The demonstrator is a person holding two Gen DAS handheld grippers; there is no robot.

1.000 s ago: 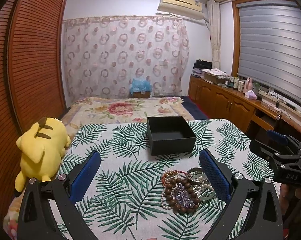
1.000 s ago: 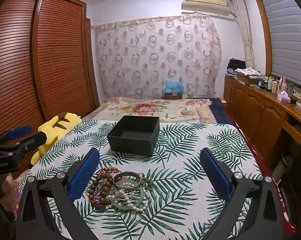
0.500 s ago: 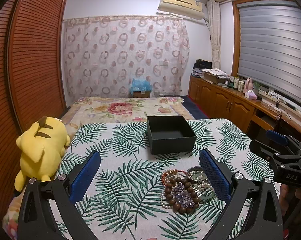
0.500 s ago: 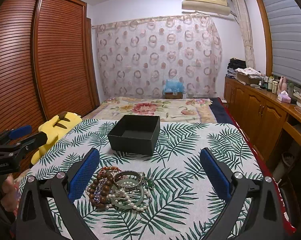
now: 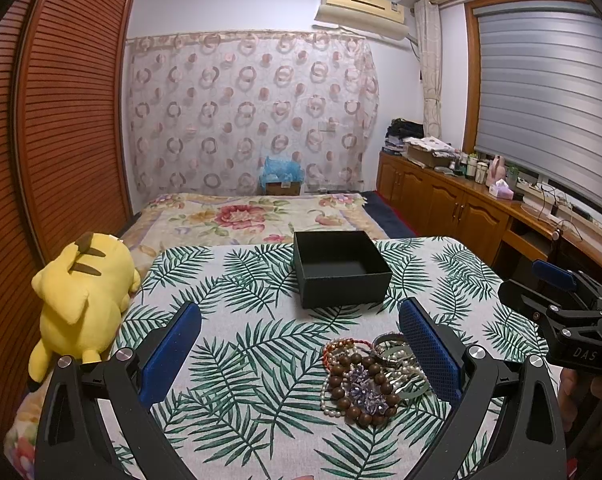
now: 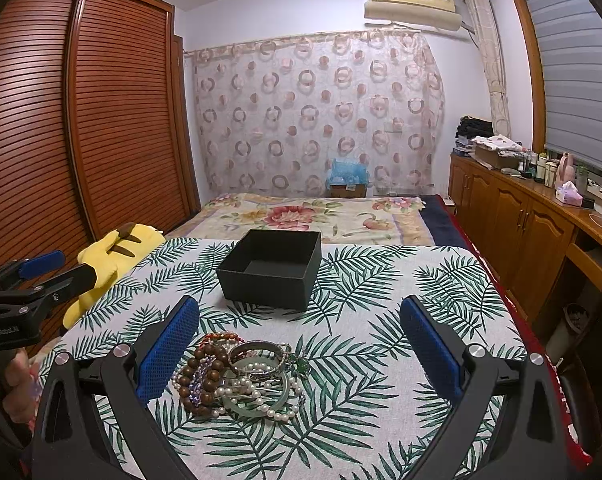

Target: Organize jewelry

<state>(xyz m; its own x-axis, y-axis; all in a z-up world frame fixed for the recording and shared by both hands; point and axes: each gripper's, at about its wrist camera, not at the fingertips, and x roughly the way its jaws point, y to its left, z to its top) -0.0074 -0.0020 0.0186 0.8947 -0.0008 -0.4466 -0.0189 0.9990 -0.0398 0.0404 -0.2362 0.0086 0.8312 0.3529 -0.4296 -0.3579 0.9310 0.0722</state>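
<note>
Your left gripper (image 5: 299, 354) and right gripper (image 6: 299, 350) both hover spread wide, empty, over the leaf-print desk (image 6: 381, 280). Jewelry pile (image 6: 239, 376) lies near you; your left gripper's right finger covers its edge. Black box (image 6: 271, 270) sits behind, open. Yellow plush (image 5: 81, 296) crowds the desk's left edge.

Landmark: bed (image 5: 261, 216) — floral cover
Yellow plush toy (image 5: 81, 292): near-left of bed
Cabinets (image 6: 517, 220): right of bed — cluttered top

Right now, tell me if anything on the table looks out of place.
The jewelry lies in one tangled heap on the tablecloth, bracelets and pearl strands overlapping, while the black box behind it sits empty. Nothing looks spilled or damaged.
</note>
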